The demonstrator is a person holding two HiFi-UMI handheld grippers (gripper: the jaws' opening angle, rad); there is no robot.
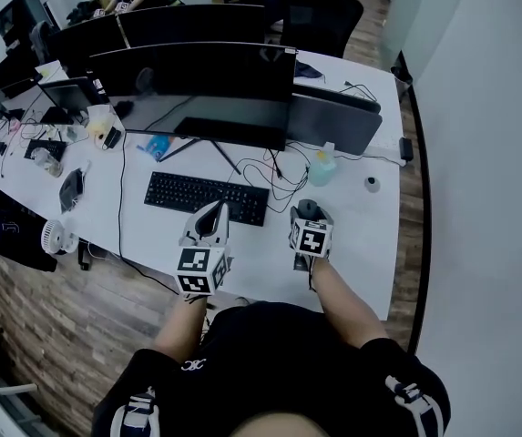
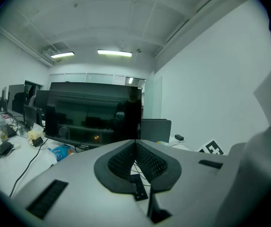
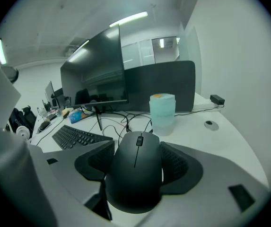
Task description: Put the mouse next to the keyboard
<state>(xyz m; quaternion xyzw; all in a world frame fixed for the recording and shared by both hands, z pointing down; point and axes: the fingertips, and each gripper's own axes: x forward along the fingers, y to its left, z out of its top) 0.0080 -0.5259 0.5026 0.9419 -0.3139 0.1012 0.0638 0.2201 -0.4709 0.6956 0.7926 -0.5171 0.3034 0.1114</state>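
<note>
Head view steeply down over desk (image 1: 356,235); gripper views low, facing monitor (image 2: 95,115); keyboard (image 1: 206,197) in head, right views.

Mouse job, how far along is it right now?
Done: the right gripper is clamped on the mouse. In hand: the mouse is just right of the keyboard. Left: set it down beside the keyboard and release. The left gripper is shut, empty.

We find a monitor (image 1: 197,89) along the far edge of the table (image 1: 370,244), with a grey panel (image 1: 333,121) beside it toward the far right corner. A pale bottle (image 1: 322,165) stands before the panel, with loose cables (image 1: 274,173) just left of it. A small fan (image 1: 57,237) sits at the near left edge.
</note>
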